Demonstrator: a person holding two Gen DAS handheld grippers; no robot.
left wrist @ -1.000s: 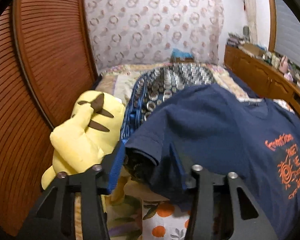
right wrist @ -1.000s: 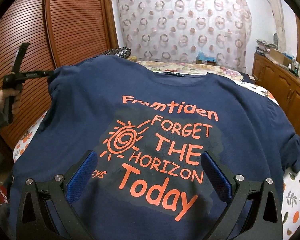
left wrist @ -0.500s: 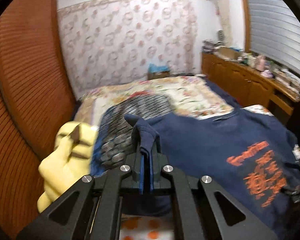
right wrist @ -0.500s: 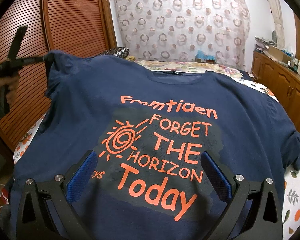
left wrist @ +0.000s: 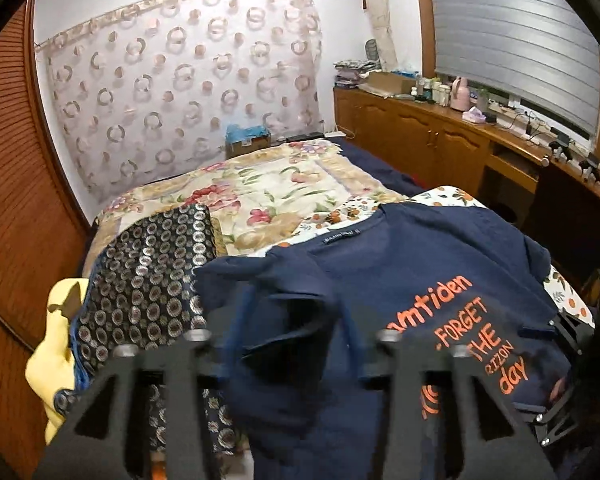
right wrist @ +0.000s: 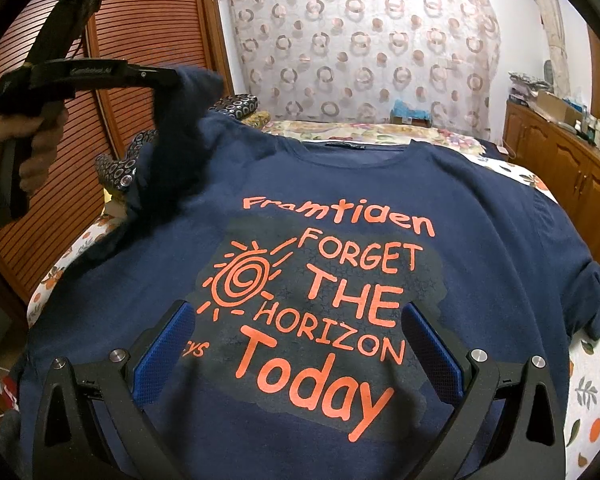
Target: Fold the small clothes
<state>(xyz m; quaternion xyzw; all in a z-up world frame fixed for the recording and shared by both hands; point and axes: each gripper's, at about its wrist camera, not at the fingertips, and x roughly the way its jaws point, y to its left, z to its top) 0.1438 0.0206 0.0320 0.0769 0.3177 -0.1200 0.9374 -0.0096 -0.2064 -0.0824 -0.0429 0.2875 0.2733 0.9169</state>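
While orange-lettered, navy T-shirt [right wrist: 340, 208] lies flat, one sleeve [right wrist: 188, 120] lifted

dim warm indoor light; strong fisheye edge curvature; left wrist foreground motion-blurred.

Navy cotton T-shirt [right wrist: 480, 216]: orange lettering and orange spiral sun on a dark grey star-printed patch.
Sheer wall curtain [left wrist: 188, 92]: pale pink, ring pattern.
Quilted bedspread [left wrist: 284, 184]: cream, red and green florals.
White bed sheet [right wrist: 592, 376]: orange fruit, green leaves.
Dark patterned cloth [left wrist: 148, 280]: silver circles.
Soft plush toy [left wrist: 48, 368]: yellow.
Gripper pads [right wrist: 168, 344]: blue.
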